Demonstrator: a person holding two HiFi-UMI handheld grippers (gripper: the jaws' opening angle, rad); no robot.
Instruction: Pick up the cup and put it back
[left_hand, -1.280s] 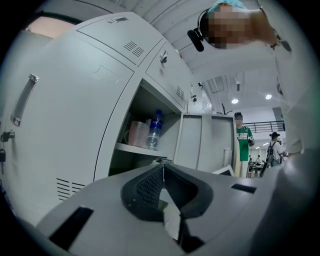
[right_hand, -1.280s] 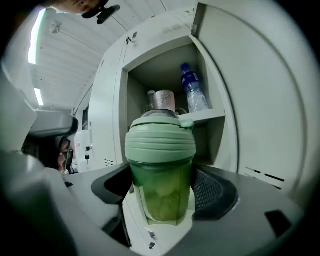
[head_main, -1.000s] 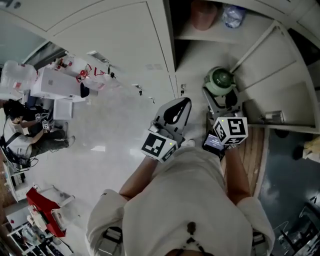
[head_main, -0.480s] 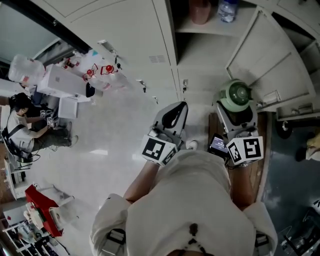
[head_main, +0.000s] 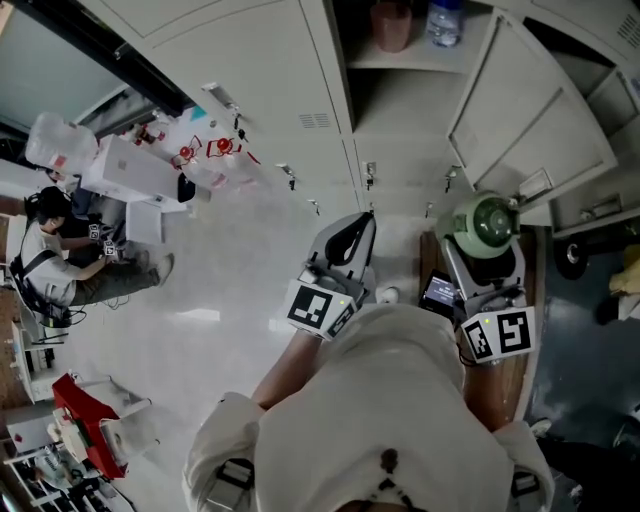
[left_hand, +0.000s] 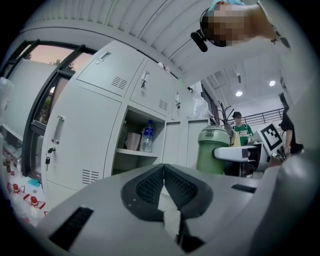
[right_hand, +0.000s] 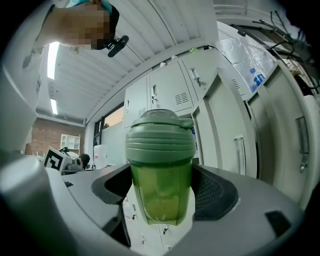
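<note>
A green translucent cup (right_hand: 160, 175) with a ribbed green lid sits upright between the jaws of my right gripper (right_hand: 161, 192), which is shut on it. From the head view the cup (head_main: 487, 222) hangs in front of the lockers, below an open locker door (head_main: 520, 110). The left gripper view shows that same cup (left_hand: 215, 150) off to the right. My left gripper (head_main: 347, 238) is shut with nothing in it, its pads (left_hand: 150, 187) meeting. An open locker compartment (head_main: 395, 60) holds a pinkish cup (head_main: 390, 25) and a water bottle (head_main: 443, 22).
Grey lockers (head_main: 250, 70) with shut doors line the wall. Plastic bags and white boxes (head_main: 180, 160) lie at the left by a seated person (head_main: 50, 255). A red object (head_main: 85, 420) stands at the lower left. A wooden strip (head_main: 520, 300) runs along the right.
My right gripper has carried the green cup rightward and back from the open compartment, toward the person. The left gripper has barely moved and stays shut.
</note>
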